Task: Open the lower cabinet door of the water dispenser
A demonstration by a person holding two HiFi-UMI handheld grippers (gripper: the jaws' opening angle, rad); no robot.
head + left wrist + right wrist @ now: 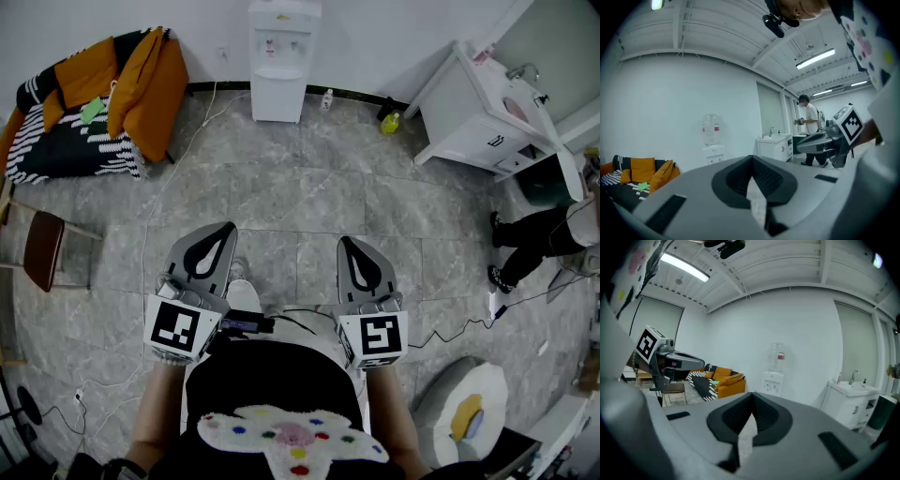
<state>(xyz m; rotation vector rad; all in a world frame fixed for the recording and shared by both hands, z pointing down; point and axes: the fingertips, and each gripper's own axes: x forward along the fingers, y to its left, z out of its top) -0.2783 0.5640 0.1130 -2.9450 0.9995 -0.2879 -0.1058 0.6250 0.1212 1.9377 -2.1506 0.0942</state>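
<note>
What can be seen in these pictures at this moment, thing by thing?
water dispenser: one, white, against the far wall, middle
sofa: one, black and white stripes, far left
cushions: several, orange, on the sofa
chair: one, brown seat, left edge
sink cabinet: one, white, far right
bottle: one, yellow, on the floor beside the sink cabinet
cables: a few, black and white, across the grey tiled floor
second person: one, dark trousers, right edge
left tool: one, grey, shut and empty, near middle
right tool: one, grey, shut and empty, beside the left tool
</note>
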